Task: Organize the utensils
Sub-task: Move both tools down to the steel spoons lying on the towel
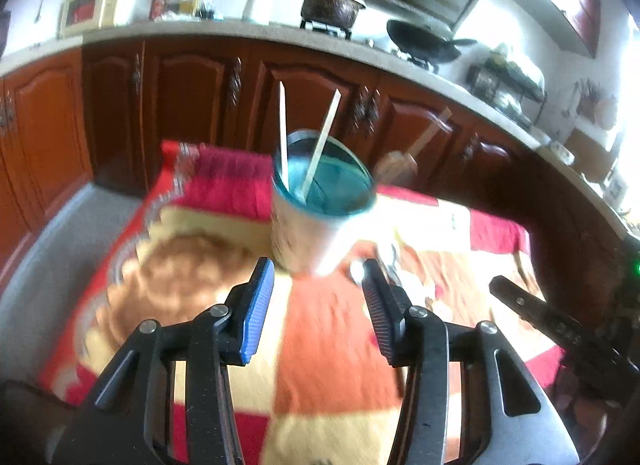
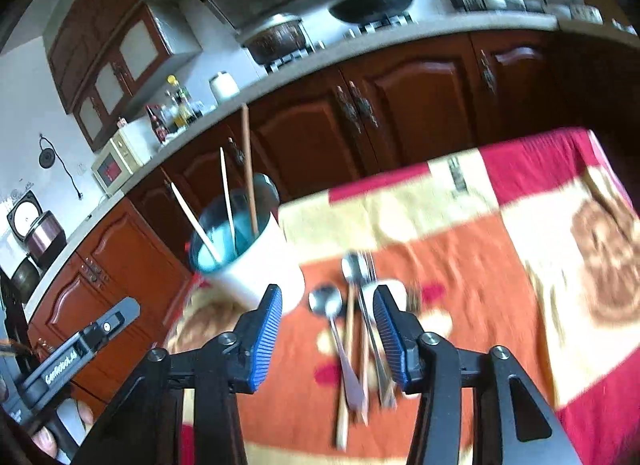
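Note:
A white cup with a teal inside stands on the patterned cloth. Two pale chopsticks stick out of it, and a blurred brown wooden utensil leans at its right rim. My left gripper hovers open just in front of the cup with nothing between its fingers. In the right wrist view the cup is at the left. Metal spoons, a fork and wooden sticks lie in a loose pile on the cloth. My right gripper stands open above that pile, its pads gripping nothing.
The table's left edge drops to a grey floor. Red-brown cabinets and a counter with a microwave, bottles, a pot and a wok run behind. A hand holds the left gripper's handle at the lower left.

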`<action>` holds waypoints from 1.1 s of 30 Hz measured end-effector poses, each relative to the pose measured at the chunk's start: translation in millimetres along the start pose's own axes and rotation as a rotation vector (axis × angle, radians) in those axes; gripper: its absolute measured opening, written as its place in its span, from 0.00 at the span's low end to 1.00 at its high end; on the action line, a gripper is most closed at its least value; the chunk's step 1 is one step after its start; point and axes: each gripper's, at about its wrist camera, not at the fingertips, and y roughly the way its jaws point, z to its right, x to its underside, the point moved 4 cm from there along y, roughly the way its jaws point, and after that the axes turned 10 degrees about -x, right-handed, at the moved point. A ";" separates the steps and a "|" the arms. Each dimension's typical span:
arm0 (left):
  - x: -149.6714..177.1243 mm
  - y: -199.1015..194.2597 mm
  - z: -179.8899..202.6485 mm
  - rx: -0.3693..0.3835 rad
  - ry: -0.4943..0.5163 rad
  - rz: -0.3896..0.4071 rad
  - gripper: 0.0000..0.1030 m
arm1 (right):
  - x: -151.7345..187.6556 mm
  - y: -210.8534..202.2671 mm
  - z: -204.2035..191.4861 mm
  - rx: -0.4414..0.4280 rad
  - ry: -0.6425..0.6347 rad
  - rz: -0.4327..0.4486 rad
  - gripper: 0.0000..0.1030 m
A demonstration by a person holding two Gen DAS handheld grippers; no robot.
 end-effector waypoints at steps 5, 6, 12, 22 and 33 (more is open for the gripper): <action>16.2 -9.2 18.0 0.023 0.023 -0.061 0.44 | 16.9 -12.5 11.7 -0.020 0.051 -0.040 0.36; 16.8 -9.7 20.2 0.027 0.025 -0.072 0.44 | 19.7 -14.5 13.2 -0.026 0.054 -0.052 0.35; 25.1 -3.3 39.2 0.044 0.051 -0.136 0.44 | 21.9 -15.1 13.5 -0.056 0.063 -0.079 0.35; 34.1 53.2 64.8 0.050 0.049 -0.252 0.44 | -1.5 17.9 34.0 -0.135 0.036 -0.186 0.35; 35.1 144.9 101.3 0.058 0.006 -0.423 0.33 | -43.2 119.3 84.2 -0.167 0.116 -0.359 0.35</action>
